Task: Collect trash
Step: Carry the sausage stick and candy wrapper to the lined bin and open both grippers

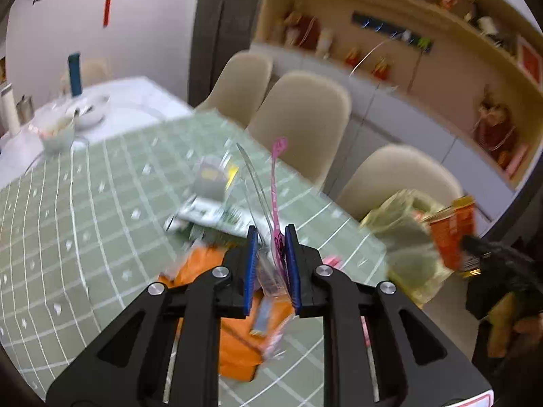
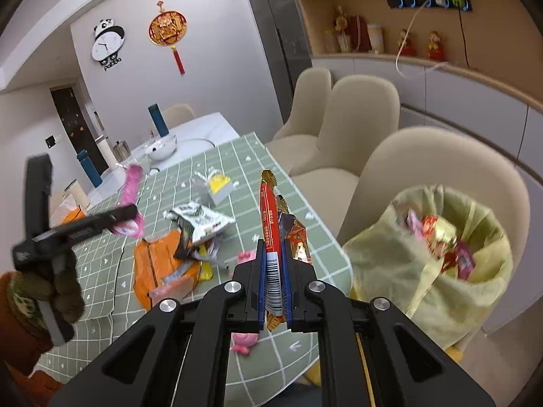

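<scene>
My left gripper (image 1: 271,234) is shut on a clear wrapper with a pink edge (image 1: 275,183), which stands up from its blue pads above the table. The right wrist view shows that gripper (image 2: 134,213) at the left, the pink wrapper (image 2: 130,186) at its tip. My right gripper (image 2: 273,247) is shut on a red-and-gold wrapper (image 2: 269,210), held upright beside the table's edge. A yellow-green trash bag (image 2: 424,271) with several wrappers in it gapes open to its right. On the green checked tablecloth (image 2: 101,271) lie an orange packet (image 2: 159,268), a white-and-green packet (image 2: 200,218) and a grey-and-yellow packet (image 2: 217,186).
Three beige chairs (image 2: 359,118) line the table's right side; the bag sits on the nearest. Bowls (image 2: 163,149) and blue bottles (image 2: 157,120) stand at the table's far end. A small pink thing (image 2: 246,257) lies near the table edge. A gloved hand (image 2: 51,291) grips the left tool.
</scene>
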The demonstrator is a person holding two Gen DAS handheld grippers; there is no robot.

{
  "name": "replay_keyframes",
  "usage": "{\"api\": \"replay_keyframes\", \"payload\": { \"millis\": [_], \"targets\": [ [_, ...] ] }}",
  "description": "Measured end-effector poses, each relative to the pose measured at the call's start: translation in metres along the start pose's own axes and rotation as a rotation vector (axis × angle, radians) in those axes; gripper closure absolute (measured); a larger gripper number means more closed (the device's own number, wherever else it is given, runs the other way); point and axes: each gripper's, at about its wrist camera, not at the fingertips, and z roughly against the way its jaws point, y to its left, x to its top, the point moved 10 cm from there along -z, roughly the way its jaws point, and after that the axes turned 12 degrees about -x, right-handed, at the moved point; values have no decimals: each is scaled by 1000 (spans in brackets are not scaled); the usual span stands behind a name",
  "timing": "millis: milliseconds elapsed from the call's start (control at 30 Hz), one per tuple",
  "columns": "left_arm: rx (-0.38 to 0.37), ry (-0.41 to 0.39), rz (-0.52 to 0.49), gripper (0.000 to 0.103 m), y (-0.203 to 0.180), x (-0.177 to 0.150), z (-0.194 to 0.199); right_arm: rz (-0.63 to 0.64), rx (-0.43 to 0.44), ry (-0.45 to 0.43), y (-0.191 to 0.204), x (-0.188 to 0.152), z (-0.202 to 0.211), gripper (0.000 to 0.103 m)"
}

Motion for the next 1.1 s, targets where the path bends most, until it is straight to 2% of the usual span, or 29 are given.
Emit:
{"api": "replay_keyframes", "payload": {
  "millis": [267, 367, 567, 767, 967, 1100],
  "targets": [
    [-118, -98, -97, 87, -71, 74, 2, 2, -45, -85, -38, 35, 22, 93],
    [-147, -97, -130, 87, -99, 89, -9, -18, -78, -92, -61, 39, 28, 93],
    [-270, -105, -207, 87, -176, 117, -37, -35, -178, -111, -113, 51, 43, 93],
    [-359, -27, -232, 87, -225, 115, -87, -71, -266, -143, -166, 68, 61, 93],
    [-431, 132, -204, 87, -255, 88, -154, -104, -318, -132, -204, 72, 63, 93],
    [-479, 177, -191, 87, -267, 69, -180, -122, -325, -100, -221, 67, 53, 93]
  ]
}}
